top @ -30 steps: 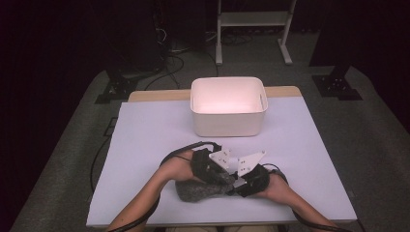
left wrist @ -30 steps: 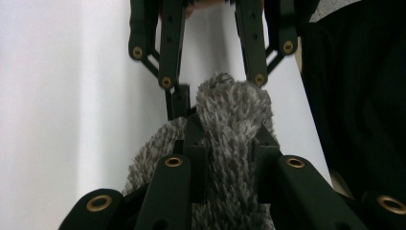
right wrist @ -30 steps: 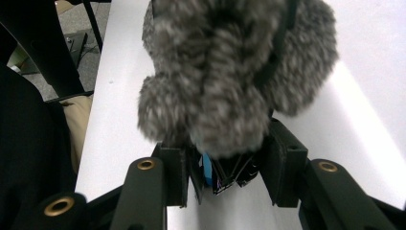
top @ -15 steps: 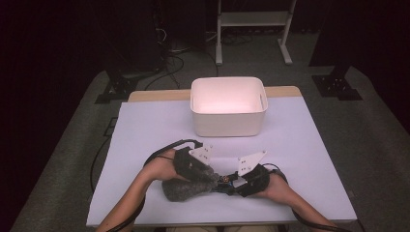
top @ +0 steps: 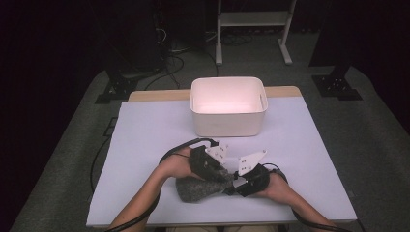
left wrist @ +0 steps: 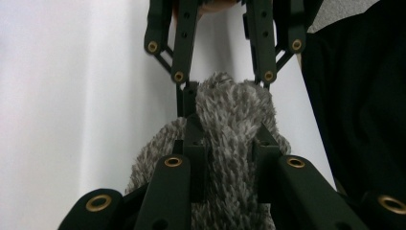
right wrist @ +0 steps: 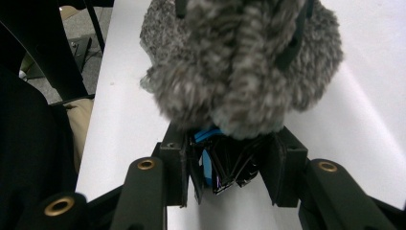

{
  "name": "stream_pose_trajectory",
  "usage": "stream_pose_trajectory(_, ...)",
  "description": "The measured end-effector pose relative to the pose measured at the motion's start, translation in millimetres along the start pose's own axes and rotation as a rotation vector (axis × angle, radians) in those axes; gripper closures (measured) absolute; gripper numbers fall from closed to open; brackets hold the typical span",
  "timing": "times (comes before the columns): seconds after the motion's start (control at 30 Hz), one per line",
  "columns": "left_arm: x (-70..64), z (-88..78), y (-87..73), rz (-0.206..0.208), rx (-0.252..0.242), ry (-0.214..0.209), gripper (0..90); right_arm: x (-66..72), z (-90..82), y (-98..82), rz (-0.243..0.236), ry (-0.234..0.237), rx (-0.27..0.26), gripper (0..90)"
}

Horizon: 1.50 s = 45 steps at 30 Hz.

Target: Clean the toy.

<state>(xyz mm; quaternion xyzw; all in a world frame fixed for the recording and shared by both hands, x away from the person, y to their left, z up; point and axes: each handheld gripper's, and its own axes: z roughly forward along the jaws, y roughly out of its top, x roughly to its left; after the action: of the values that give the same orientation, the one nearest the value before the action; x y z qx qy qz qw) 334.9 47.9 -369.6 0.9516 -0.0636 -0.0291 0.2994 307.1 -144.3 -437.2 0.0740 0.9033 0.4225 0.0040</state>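
Comparing with a second ago, the left gripper [top: 220, 175] is sitting a little higher up the table and closer to the right gripper [top: 235, 186] than half a second back, when it had swung out leftward; the right gripper is keeping its place. The fuzzy grey cloth [top: 199, 187] is lying on the white table [top: 145, 145] near the front edge, bunched between the two tools, much as before.

In the left gripper view, the black jaws are pinching a fold of the cloth [left wrist: 230, 143], closed tight on it; the pile is shaggy, flecked grey and white, and soft in outline. In the right gripper view, the jaws are standing partway apart around something dark, glossy and folded with a blue strip [right wrist: 210, 160], pressed against the cloth's rounded end [right wrist: 239, 62]; what that dark thing is I cannot tell.

The white plastic bin [top: 228, 123], rectangular with rounded corners, is standing well apart toward the table's far side.
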Motion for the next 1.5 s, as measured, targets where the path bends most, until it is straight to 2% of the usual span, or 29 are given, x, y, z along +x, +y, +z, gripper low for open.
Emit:
stream_pose_trajectory(0.23, -4.6, -15.1, -23.1, -0.037, -0.002, 0.030, 74.5, -0.4, 0.2, 0.0, -0.007, 0.000, 0.000, 57.4)
stream_pose_trajectory(0.47, -10.6, -32.4, -48.4, -0.079, -0.031, 0.057, 74.2, -0.6, 0.2, 0.1, -0.007, 0.001, 0.000, 57.4)
stream_pose_trajectory(0.8, -17.0, -53.2, -72.4, -0.118, 0.002, 0.100, 73.8, -0.9, 0.2, 0.1, -0.005, 0.004, 0.001, 57.4)
stream_pose_trajectory(1.0, -20.5, -55.8, -90.9, -0.160, 0.006, 0.105, 73.8, -1.2, 0.1, 0.2, -0.003, 0.006, 0.002, 57.4)
stream_pose_trajectory(1.13, -20.4, -54.4, -91.3, -0.157, -0.004, 0.096, 73.9, -1.2, 0.2, 0.4, 0.000, 0.006, 0.003, 57.4)
stream_pose_trajectory(1.37, -17.4, -52.7, -77.6, -0.126, -0.001, 0.082, 73.9, -1.9, 0.1, 0.3, 0.008, 0.012, 0.002, 57.4)
stream_pose_trajectory(1.5, -16.3, -54.6, -70.8, -0.112, -0.036, 0.073, 73.8, -1.8, 0.3, 0.4, 0.005, 0.012, 0.001, 57.4)
